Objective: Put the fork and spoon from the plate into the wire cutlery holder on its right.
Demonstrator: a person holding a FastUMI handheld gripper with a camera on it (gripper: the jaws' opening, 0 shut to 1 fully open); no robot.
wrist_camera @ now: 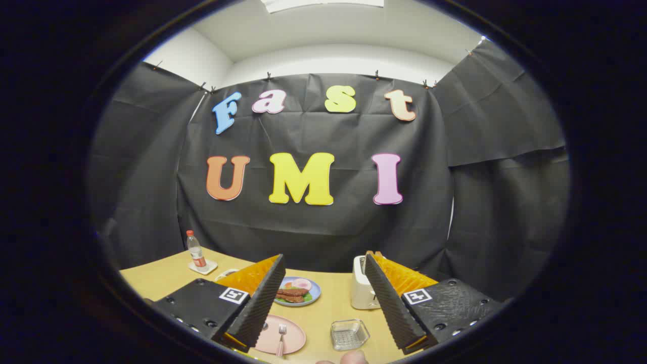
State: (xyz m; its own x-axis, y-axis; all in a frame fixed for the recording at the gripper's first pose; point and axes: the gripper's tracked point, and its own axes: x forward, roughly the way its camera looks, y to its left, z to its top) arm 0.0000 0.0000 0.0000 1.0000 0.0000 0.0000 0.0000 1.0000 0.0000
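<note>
— Hand-held gripper (323,298) status?
— Fingers wide apart, nothing btwn them. Fork (281,337) on pink plate (290,331) near left finger; wire cutlery holder (350,334) just right of it, on table (328,303).

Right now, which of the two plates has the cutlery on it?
The pink plate, nearer the open gripper, with a fork lying on it. The blue plate beyond holds food instead.

Claw (323,298) held high & level, both fingers (258,303) spread wide apart w/ nothing between the ribbed black pads, orange backs facing outward, black bodies w/ square markers behind, and a fingertip (353,358) of a person peeks in below.
</note>
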